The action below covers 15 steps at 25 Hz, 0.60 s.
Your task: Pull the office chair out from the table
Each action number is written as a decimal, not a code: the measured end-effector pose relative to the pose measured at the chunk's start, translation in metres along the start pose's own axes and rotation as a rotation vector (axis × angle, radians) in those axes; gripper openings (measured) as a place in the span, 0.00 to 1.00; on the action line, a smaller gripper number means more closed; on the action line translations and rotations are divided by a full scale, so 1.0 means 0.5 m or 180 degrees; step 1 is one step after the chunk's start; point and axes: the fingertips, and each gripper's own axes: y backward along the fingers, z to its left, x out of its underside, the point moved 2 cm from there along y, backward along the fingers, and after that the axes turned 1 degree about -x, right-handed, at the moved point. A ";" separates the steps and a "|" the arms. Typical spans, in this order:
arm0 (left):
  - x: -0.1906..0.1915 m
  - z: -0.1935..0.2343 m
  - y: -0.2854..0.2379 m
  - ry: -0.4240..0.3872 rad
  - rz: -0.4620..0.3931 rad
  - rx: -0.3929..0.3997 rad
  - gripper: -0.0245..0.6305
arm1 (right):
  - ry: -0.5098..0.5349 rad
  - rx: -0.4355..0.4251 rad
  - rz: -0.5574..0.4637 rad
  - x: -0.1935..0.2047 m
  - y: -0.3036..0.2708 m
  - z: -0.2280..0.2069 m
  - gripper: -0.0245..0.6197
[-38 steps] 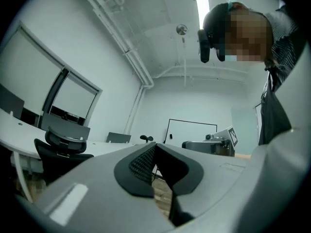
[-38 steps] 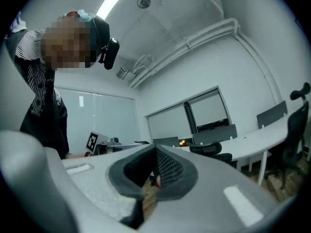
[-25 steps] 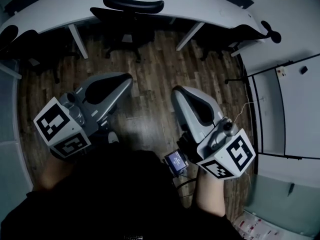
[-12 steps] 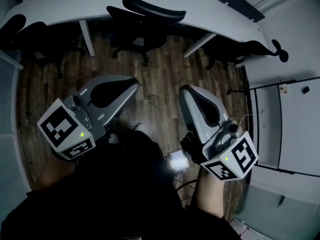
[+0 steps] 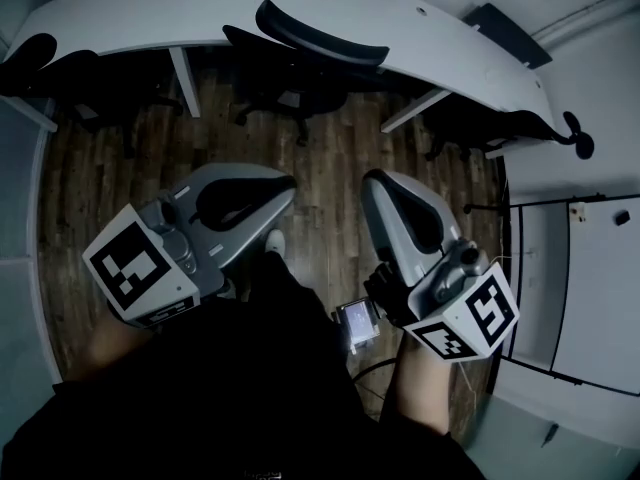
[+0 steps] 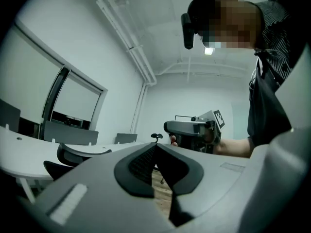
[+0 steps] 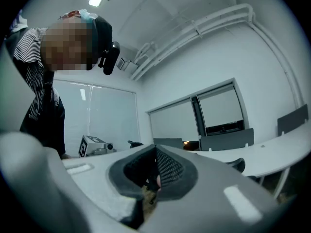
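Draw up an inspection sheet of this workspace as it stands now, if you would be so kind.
Surface: curved white table across the top of the head view; wood-plank floor below it.
Job's things: black office chair tucked against the table's edge, untouched.
Clutter: nothing seen.
Grippers: left gripper and right gripper both shut, empty, well short of the office chair.
Cables: dark cable below a small lit device at the person's waist.
Surroundings: other dark chairs at the table's left and right ends; white panels on the right.
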 end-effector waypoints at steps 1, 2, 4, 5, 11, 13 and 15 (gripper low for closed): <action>0.001 0.007 -0.017 -0.0050 0.0042 0.0010 0.04 | -0.0001 -0.0026 -0.0012 -0.004 -0.008 -0.019 0.04; -0.002 0.013 -0.034 -0.0109 0.0056 0.0037 0.04 | -0.0001 -0.0053 -0.0022 -0.007 -0.016 -0.037 0.04; -0.007 0.021 -0.070 -0.0207 0.0067 0.0101 0.04 | 0.0006 -0.0110 -0.0024 -0.011 -0.030 -0.074 0.04; -0.007 0.028 -0.088 -0.0217 0.0082 0.0103 0.04 | 0.0015 -0.0144 -0.0019 -0.013 -0.036 -0.092 0.04; -0.022 0.115 -0.179 -0.0075 0.0084 -0.0257 0.04 | 0.0003 -0.0382 -0.0059 -0.039 -0.056 -0.195 0.04; -0.032 0.137 -0.210 -0.0116 0.0069 -0.0323 0.04 | 0.0005 -0.0433 -0.0075 -0.049 -0.060 -0.230 0.04; -0.037 0.151 -0.242 -0.0166 0.0102 -0.0346 0.04 | -0.0014 -0.0470 -0.0095 -0.057 -0.063 -0.266 0.04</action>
